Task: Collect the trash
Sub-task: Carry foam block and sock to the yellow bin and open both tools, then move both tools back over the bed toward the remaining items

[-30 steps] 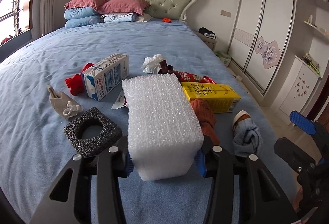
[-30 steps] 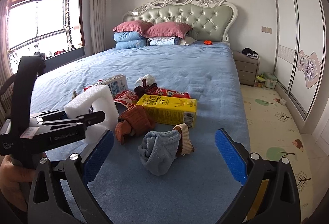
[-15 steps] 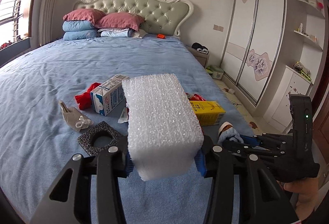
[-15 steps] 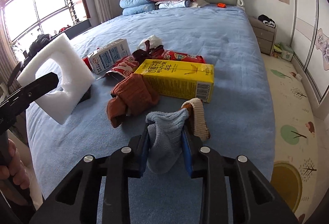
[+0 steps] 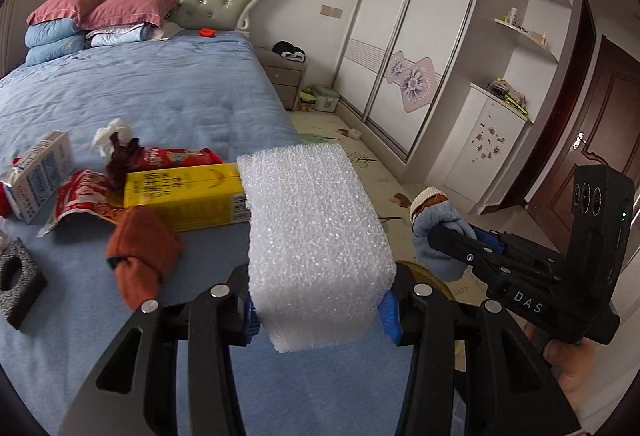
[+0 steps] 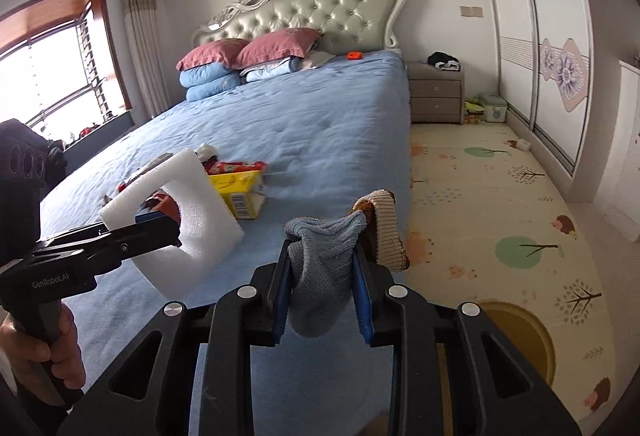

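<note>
Both grippers were loaded and lifted clear of the bed (image 6: 320, 123). The left gripper (image 5: 318, 310) was clamped on a white foam block (image 5: 316, 232), its long axis running forward, away from the camera. The right gripper (image 6: 322, 306) was pinched on a grey-blue sock (image 6: 320, 260), with a brown-and-cream cuffed sock (image 6: 382, 232) hanging off its far end (whether that one was gripped or just snagged, cannot tell). The right jaws had just been closing, with the sock between them.

The relation that matters: a round yellow-rimmed bin (image 6: 524, 340) sat on the floor mat (image 6: 500, 195) just off the bed's near corner, below and to the right of the sock, so the right hand was judged the nearer one. In the left wrist view only a sliver of that rim showed, beyond the foam.

Trash on the bed: yellow carton (image 5: 184, 195), red snack wrapper (image 5: 176, 155), milk carton (image 5: 42, 167), rust-orange sock (image 5: 142, 256), black foam ring (image 5: 16, 284).
</note>
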### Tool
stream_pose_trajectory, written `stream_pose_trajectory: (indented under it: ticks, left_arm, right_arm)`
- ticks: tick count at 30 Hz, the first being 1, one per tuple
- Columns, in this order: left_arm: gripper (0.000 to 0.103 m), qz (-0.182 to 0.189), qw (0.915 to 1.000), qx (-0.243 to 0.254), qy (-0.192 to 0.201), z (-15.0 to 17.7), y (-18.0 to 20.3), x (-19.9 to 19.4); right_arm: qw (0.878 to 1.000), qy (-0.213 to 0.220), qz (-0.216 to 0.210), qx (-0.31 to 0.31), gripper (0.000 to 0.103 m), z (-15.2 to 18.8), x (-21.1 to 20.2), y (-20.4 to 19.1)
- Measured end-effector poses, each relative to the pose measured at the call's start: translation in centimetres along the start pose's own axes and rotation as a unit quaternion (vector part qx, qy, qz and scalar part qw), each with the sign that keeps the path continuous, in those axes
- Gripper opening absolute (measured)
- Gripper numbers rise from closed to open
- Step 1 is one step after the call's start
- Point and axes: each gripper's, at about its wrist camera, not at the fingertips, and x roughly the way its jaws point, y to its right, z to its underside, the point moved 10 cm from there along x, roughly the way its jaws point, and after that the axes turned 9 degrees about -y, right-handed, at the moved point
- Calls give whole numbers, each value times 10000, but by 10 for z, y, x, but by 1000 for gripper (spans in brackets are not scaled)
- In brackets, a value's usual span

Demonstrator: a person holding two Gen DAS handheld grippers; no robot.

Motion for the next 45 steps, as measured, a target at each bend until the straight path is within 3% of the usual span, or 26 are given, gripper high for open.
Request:
stream_pose_trajectory:
  ticks: [6, 11, 15, 19, 20, 21, 22, 23, 24, 25, 37, 42, 45]
  left_arm:
    - [46, 631, 9954, 275, -662, -2, 83, 75]
    - [46, 825, 9827, 481, -1586, 11, 144, 154]
    - [46, 824, 9691, 632, -2238, 33, 172, 203]
    - [46, 876, 9600, 725, -2559, 41, 186, 234]
    - [47, 921, 9582, 713, -2612, 41, 188, 240]
    - [47, 953, 9570, 687, -2654, 40, 190, 246]
    - [55, 956, 9558, 678, -2696, 41, 189, 250]
    - [65, 894, 9559, 648, -2723, 39, 186, 255]
    - [89, 784, 9581, 621, -2685, 37, 184, 258]
    - [95, 683, 9619, 606, -2578, 33, 180, 259]
    - [96, 469, 9647, 807, -2463, 29, 176, 248]
    - [96, 553, 9738, 609, -2122, 11, 170, 224]
    - [96, 557, 9823, 565, -1698, -6, 160, 196]
  right_arm:
    - [9951, -83, 542, 827, 27, 39, -21, 104]
    - [9850, -519, 952, 1341, 27, 85, -14, 175]
    - [9762, -900, 904, 1752, 28, 122, 4, 208]
    - [9707, -1051, 1003, 1914, 28, 141, 14, 220]
    - [9704, -1074, 1032, 1901, 30, 141, 16, 222]
    - [9703, -1103, 1114, 1844, 39, 143, 18, 223]
    - [9699, -1126, 1227, 1774, 64, 143, 18, 225]
    - [9692, -1078, 1380, 1730, 74, 142, 17, 226]
    - [9684, -1026, 1546, 1665, 84, 142, 14, 227]
    - [9681, -1029, 1649, 1583, 84, 142, 14, 230]
    - [9686, -1099, 1613, 1542, 84, 144, 6, 222]
    - [9710, -907, 1754, 1348, 84, 127, -16, 210]
    - [9786, -544, 1555, 1234, 85, 110, -31, 193]
